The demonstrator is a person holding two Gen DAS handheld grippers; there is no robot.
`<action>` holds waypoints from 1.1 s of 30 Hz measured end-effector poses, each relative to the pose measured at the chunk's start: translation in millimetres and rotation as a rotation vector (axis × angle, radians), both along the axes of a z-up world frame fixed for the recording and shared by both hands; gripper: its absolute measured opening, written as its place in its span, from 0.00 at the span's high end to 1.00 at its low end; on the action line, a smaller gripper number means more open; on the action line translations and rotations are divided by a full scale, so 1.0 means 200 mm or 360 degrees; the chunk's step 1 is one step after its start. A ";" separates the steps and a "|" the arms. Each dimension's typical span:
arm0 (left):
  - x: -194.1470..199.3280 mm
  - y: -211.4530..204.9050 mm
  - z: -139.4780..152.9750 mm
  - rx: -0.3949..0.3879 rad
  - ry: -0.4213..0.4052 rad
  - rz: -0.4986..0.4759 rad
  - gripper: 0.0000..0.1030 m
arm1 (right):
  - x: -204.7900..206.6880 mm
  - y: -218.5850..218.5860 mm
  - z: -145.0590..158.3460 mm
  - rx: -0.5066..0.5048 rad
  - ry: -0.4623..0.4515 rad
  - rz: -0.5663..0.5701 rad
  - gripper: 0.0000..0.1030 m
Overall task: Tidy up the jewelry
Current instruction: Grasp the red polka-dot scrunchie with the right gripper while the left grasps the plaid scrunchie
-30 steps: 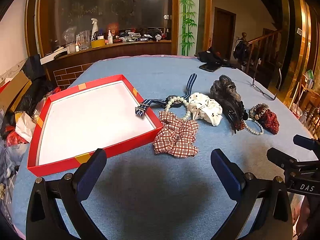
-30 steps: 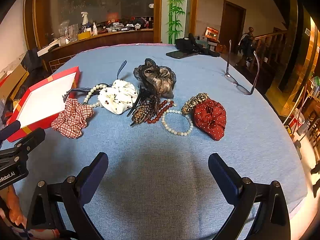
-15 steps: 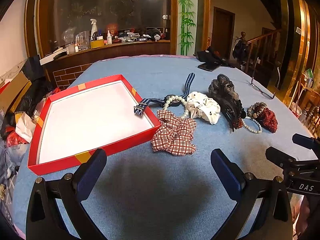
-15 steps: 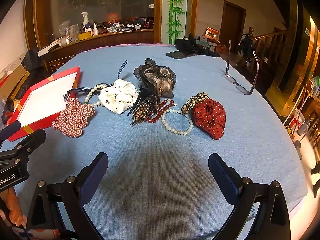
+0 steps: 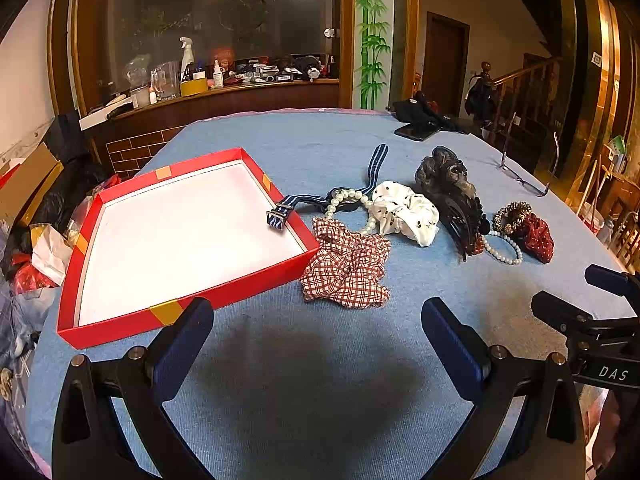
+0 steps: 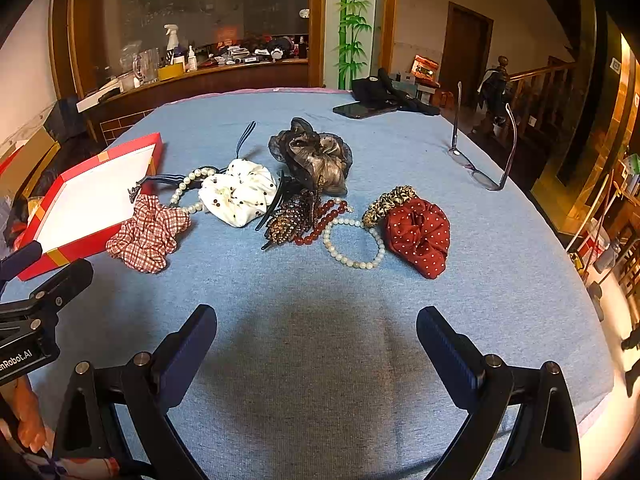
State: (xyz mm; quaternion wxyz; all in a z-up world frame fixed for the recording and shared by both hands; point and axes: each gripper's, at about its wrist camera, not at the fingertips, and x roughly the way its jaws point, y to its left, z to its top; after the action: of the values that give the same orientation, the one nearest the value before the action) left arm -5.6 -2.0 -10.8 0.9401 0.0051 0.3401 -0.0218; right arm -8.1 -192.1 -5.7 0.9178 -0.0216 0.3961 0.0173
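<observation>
We've got the shallow red cardboard tray w/ white floor [image 5: 100, 320] at abt 10 o'clock from our left gripper [image 5: 316, 336], empty inside, prob. set at the edge of the pile so each piece is a short carry. A navy-striped strap watch [image 5: 344, 202] lies w/ its buckle end draped over the tray's right rim, rest on the blue cloth table [image 5: 320, 392]. Just right of the tray corner, at 12 o'clock from the left gripper, sits the red-and-white plaid fabric scrunchie [image 5: 347, 267], touching the tray wall; nearest item, so we judge it the likely first pick. Behind it a white pearl bead bracelet [image 5: 352, 210] overlaps the watch, then the white black-dotted scrunchie [image 6: 239, 196]. Left gripper's fingers stand wide apart, nothing b/w them, hovering short of the plaid one. Moving right: a dark sheer ruffled hair bow [image 6: 316, 156] at 12 o'clock from our right gripper [image 6: 316, 340], below it a brown beaded hair claw [image 6: 290, 218], dark red bead bracelet [image 6: 322, 222], pale green-white bead bracelet [image 6: 352, 246], leopard-print scrunchie [image 6: 388, 200] and red white-dotted scrunchie [image 6: 420, 236] at abt 1 o'clock. Right gripper's fingers also spread wide, empty, well short of the pile. Far right, at 2 o'clock, upside-down eyeglasses [image 6: 480, 168] lie apart, prob. not part of the job. Nothing's in the tray yet; task looks barely begun.
</observation>
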 end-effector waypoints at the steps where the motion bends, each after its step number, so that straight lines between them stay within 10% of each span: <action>1: 0.00 0.00 0.00 0.0000 -0.0001 0.0000 0.00 | 0.00 0.00 0.00 0.0000 -0.0002 0.0001 0.01; 20: 0.30 0.05 -0.01 -0.0002 0.0134 -0.0017 0.00 | 0.44 -0.40 0.19 0.0321 -0.0108 -0.0023 0.01; 28: 0.45 0.04 -0.03 -0.0082 0.0230 -0.0008 0.00 | 0.90 -0.23 0.16 0.0422 0.0115 0.0178 0.08; 33: 0.45 0.02 -0.03 -0.0090 0.0265 -0.0010 0.00 | 0.82 -0.18 0.16 0.0361 0.0046 0.0226 0.12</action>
State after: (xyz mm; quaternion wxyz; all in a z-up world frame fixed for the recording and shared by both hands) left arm 85.4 1.8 -17.4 0.9083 -0.0223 0.4162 -0.0347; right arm 155.9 -228.8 26.9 0.9050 0.0545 0.4023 0.1274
